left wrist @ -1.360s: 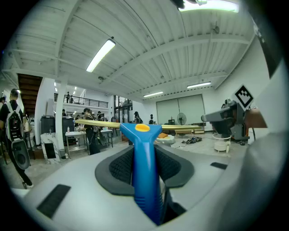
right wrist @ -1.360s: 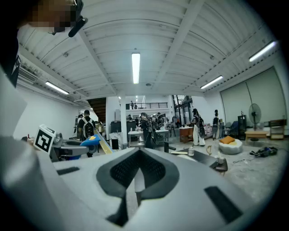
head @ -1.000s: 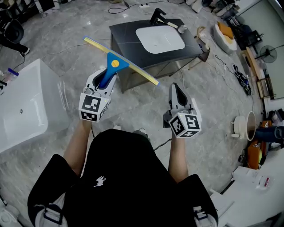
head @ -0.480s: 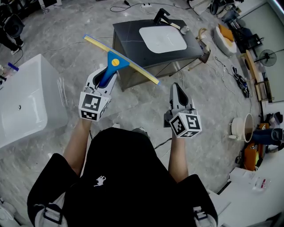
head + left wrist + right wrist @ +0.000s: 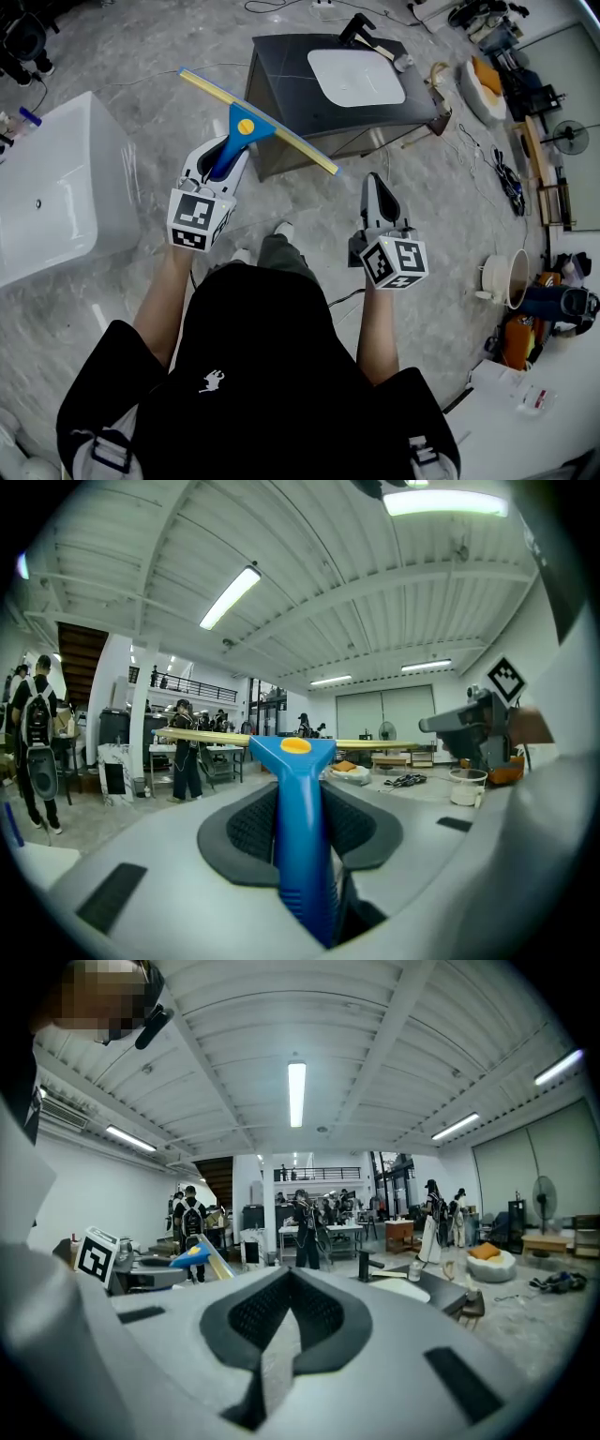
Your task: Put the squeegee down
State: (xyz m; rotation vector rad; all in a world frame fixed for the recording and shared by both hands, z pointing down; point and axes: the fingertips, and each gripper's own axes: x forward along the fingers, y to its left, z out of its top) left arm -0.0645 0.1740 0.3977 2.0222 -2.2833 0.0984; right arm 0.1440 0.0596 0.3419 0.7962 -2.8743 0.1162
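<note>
A squeegee (image 5: 246,127) with a blue handle and a long yellow blade sits in my left gripper (image 5: 228,150), which is shut on the handle. The blade runs crosswise in the air, over the floor just before the near left corner of a black counter (image 5: 281,84). In the left gripper view the blue handle (image 5: 298,836) stands upright between the dark pads. My right gripper (image 5: 373,180) hangs to the right, shut and with nothing in it. From the right gripper view (image 5: 287,1277) the squeegee (image 5: 192,1256) shows at the left.
The black counter carries a white basin (image 5: 356,75) and a black faucet (image 5: 361,33). A white tub (image 5: 56,187) stands at the left. Cables lie on the grey floor and a white bucket (image 5: 506,279) is at the right. Several people stand far off in the hall.
The person has stepped forward: a knee and a shoe now show below the grippers, and counter and tub have shifted in view. The left gripper's hold on the squeegee looks the same.
</note>
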